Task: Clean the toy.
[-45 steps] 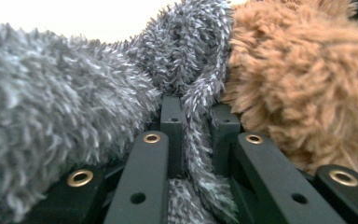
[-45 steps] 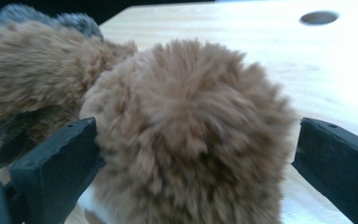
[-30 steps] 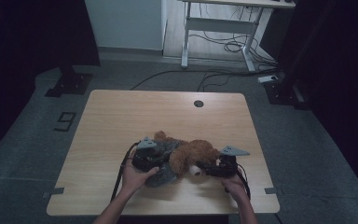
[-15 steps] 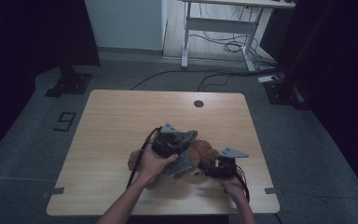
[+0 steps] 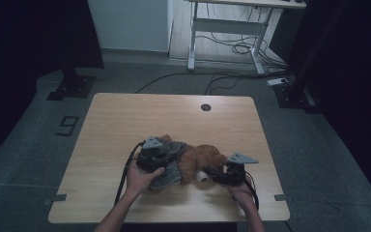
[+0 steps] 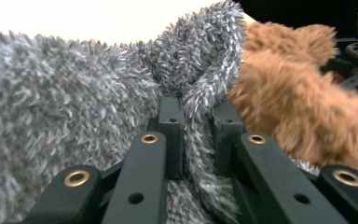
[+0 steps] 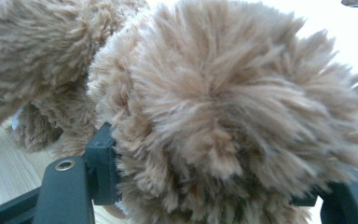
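1. Near the front edge of the wooden bench (image 5: pixel 125 121), a brown plush toy (image 5: pixel 204 159) lies against a grey fuzzy cloth (image 5: pixel 170 175).
2. Left tongs (image 6: pixel 192 123): clenched on a fold of the grey fuzzy cloth, pinched between the jaws.
3. Right tongs (image 7: pixel 205 186): jaws either side of a tuft of the brown plush toy, pressing into its fur; they have just been closing.

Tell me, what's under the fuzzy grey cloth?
The grey cloth partly covers the brown teddy, which lies on the table. How much of the teddy it hides cannot be seen.
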Tool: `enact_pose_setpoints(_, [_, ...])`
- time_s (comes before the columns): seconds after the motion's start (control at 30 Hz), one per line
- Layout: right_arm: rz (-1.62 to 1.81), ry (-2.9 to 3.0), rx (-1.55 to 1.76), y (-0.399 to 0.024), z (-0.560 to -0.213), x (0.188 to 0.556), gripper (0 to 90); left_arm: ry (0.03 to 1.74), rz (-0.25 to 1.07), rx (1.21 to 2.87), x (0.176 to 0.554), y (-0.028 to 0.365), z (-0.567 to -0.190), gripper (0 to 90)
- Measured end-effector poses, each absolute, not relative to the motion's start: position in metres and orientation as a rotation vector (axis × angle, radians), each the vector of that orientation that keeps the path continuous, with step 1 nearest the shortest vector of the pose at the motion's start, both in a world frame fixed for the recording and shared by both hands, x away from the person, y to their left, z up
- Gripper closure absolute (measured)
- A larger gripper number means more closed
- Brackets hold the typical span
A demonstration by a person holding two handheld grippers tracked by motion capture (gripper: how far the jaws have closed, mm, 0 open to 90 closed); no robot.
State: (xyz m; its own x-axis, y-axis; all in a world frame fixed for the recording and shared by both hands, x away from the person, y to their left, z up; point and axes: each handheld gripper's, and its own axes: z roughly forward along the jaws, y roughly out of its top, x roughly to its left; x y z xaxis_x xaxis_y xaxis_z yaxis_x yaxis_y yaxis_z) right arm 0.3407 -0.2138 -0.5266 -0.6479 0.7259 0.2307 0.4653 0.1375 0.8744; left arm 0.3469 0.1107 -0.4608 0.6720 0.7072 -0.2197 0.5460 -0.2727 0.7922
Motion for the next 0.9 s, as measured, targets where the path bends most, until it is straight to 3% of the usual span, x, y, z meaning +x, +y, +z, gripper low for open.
enact_pose_setpoints(0.27, [1.523, 2.168, 1.166, -0.214, -0.527, 0.341, 30.9, 1.078, 0.253, 1.916, 0.348, 0.151, -0.47, 77.6])
enact_pose_setpoints(0.4, [1.525, 2.167, 1.17, -0.214, -0.527, 0.341, 30.9, 1.081, 0.254, 1.921, 0.349, 0.152, -0.46, 77.5])
enact_pose_setpoints(0.57, [1.536, 2.158, 1.179, -0.214, -0.528, 0.341, 31.1, 1.011, 0.293, 1.961, 0.357, 0.12, -0.429, 77.6])
enact_pose_setpoints(0.9, [1.524, 2.159, 1.172, -0.214, -0.528, 0.34, 31.2, 0.869, 0.157, 2.008, 0.378, 0.02, -0.409, 77.6])
